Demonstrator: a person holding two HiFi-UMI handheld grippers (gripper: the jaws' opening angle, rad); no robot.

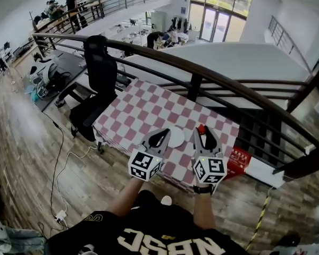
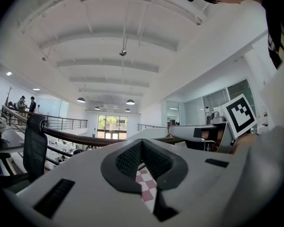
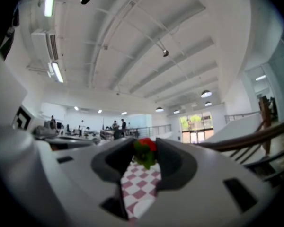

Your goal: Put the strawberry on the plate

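A red strawberry (image 1: 201,127) with green leaves (image 3: 144,154) is pinched between the tips of my right gripper (image 1: 202,130), which is shut on it and held above the red-and-white checkered table (image 1: 143,108). A white plate (image 1: 176,137) lies on the cloth between the two grippers, just left of the strawberry. My left gripper (image 1: 163,132) hovers at the plate's left edge with its jaws shut and nothing in them. In the left gripper view only checkered cloth shows behind the closed tips of the left gripper (image 2: 142,143). The right gripper (image 3: 146,148) points well upward.
A dark curved railing (image 1: 202,73) runs behind the table. A black office chair (image 1: 98,89) stands at the table's left, with cables on the wooden floor (image 1: 64,163). A red-and-white box (image 1: 239,161) sits by the table's right corner.
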